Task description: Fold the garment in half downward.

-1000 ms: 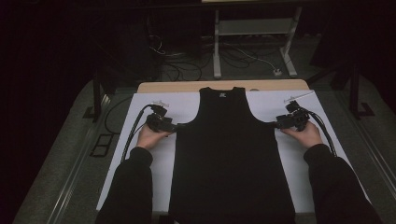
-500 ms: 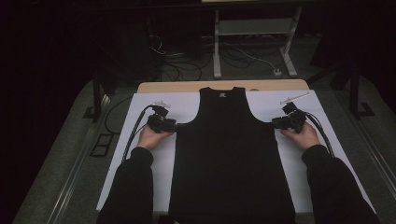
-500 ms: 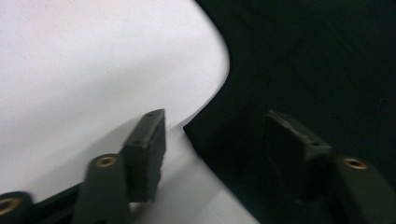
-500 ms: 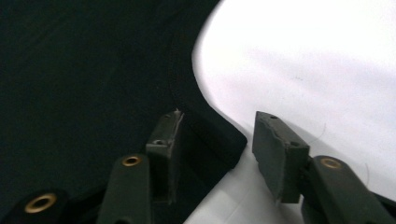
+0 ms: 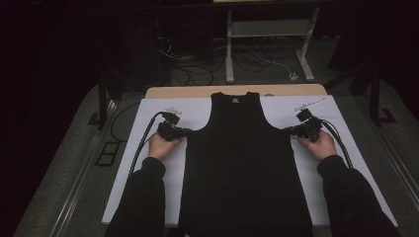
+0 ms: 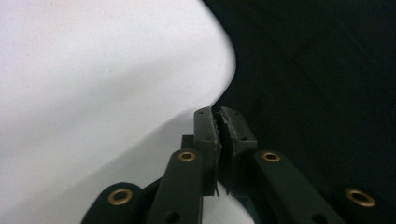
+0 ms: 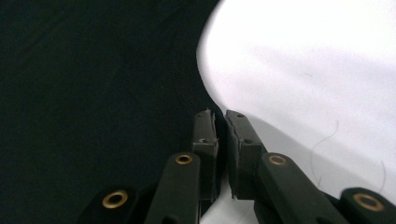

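Black tank top point(image 5: 244, 163): cloth, matt, fine knit texture visible in both gripper views, with a stitched hem along the armhole edge. White table cover point(image 5: 148, 148): smooth, matt, sheet-like, paper or thin cloth, cannot tell which. Table edge point(image 5: 197, 92) beyond the cover: light wood look, smooth. Left gripper point(image 6: 219, 123) and right gripper point(image 7: 219, 122): black matt plastic jaws, rough serrated inner pads, brass-coloured glossy metal rivets. Sleeves point(image 5: 143, 197): dark matt cloth.

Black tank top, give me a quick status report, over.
Left gripper and right gripper both shut, each at an armhole edge. Black tank top flat on the white sheet. Nothing in the way.
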